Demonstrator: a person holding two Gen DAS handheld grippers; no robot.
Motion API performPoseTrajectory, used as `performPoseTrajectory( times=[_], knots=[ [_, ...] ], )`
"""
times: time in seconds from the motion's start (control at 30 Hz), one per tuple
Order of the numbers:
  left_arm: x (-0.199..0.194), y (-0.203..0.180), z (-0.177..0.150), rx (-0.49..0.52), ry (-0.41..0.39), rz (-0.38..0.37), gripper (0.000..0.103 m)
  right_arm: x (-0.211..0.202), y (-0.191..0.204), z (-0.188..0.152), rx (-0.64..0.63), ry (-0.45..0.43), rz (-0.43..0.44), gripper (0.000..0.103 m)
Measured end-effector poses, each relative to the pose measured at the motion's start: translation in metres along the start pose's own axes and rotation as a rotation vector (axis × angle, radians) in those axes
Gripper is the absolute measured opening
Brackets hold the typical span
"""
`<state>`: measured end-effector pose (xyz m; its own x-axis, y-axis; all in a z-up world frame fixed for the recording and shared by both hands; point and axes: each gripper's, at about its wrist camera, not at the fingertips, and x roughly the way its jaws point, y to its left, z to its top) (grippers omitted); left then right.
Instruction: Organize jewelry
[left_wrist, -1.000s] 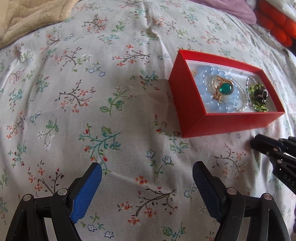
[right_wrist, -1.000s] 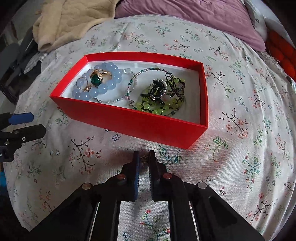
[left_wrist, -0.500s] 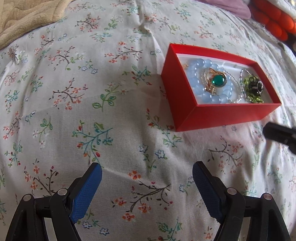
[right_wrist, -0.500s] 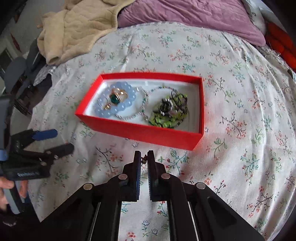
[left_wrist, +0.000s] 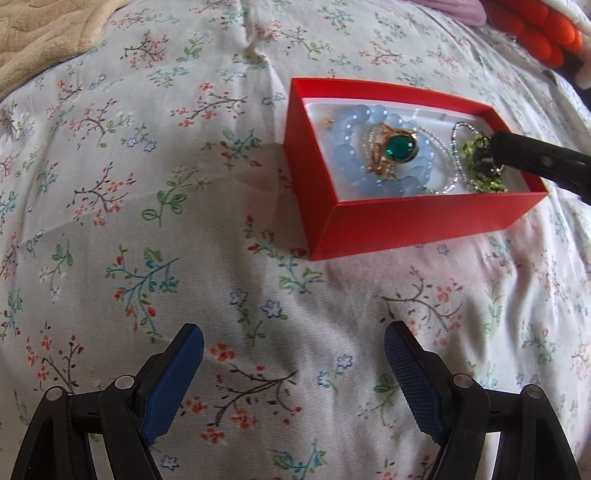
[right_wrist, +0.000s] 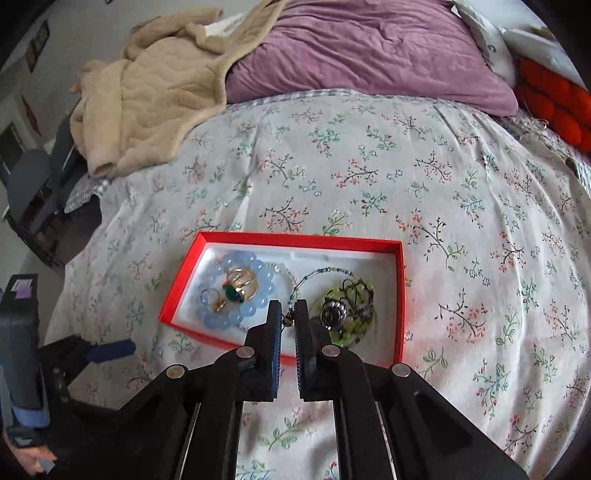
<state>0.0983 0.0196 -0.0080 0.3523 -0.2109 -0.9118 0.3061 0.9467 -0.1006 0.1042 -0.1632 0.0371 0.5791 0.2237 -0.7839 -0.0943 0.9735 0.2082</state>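
A red box (left_wrist: 424, 221) lies on the floral bedsheet (left_wrist: 184, 184). It holds a pale blue bead bracelet (left_wrist: 343, 155), a gold ring with a green stone (left_wrist: 399, 149), a thin beaded chain (left_wrist: 454, 147) and a green bead bracelet (left_wrist: 484, 181). My left gripper (left_wrist: 293, 354) stands open above bare sheet, to the near left of the box. My right gripper (right_wrist: 287, 318) is shut on a small dark beaded trinket (right_wrist: 286, 320) and hovers over the near wall of the box (right_wrist: 295, 238). In the left wrist view one of its black fingers (left_wrist: 535, 158) reaches over the box's right end.
A beige blanket (right_wrist: 147, 92) and a purple pillow (right_wrist: 369, 55) lie at the far end of the bed. An orange knitted thing (right_wrist: 554, 103) sits at the far right. Beyond the bed's left edge stands dark furniture (right_wrist: 37, 192). A hand (right_wrist: 26, 454) holds the left gripper.
My right gripper has risen and moved forward from the sheet in front of the box to over it, still pinching the small trinket. The left gripper has stayed open and almost still.
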Motion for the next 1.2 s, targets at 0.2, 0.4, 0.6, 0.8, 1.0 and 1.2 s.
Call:
performPoseTrajectory(
  times=[0.2, 0.4, 0.6, 0.8, 1.0, 1.2],
  knots=[
    [-0.001, -0.007, 0.001, 0.011, -0.002, -0.007, 0.084, 0.007, -0.011, 0.005, 0.051, 0.009, 0.013, 0.025],
    [-0.008, -0.004, 0.001, -0.005, -0.022, 0.039, 0.09, -0.018, -0.024, 0.005, 0.078, -0.036, 0.025, 0.052],
    [-0.023, 0.009, 0.002, -0.056, -0.059, 0.056, 0.095, -0.05, -0.048, -0.001, 0.109, -0.019, -0.016, 0.059],
    [-0.035, 0.02, 0.0, -0.139, -0.059, 0.086, 0.102, -0.081, -0.074, -0.02, 0.142, 0.008, -0.056, 0.07],
    [-0.043, 0.014, -0.018, -0.201, -0.034, 0.158, 0.102, -0.089, -0.077, -0.056, 0.186, 0.082, -0.166, 0.088],
    [-0.054, -0.003, -0.036, -0.183, -0.058, 0.226, 0.102, -0.078, -0.037, -0.088, 0.114, 0.165, -0.226, 0.091]
  ],
)
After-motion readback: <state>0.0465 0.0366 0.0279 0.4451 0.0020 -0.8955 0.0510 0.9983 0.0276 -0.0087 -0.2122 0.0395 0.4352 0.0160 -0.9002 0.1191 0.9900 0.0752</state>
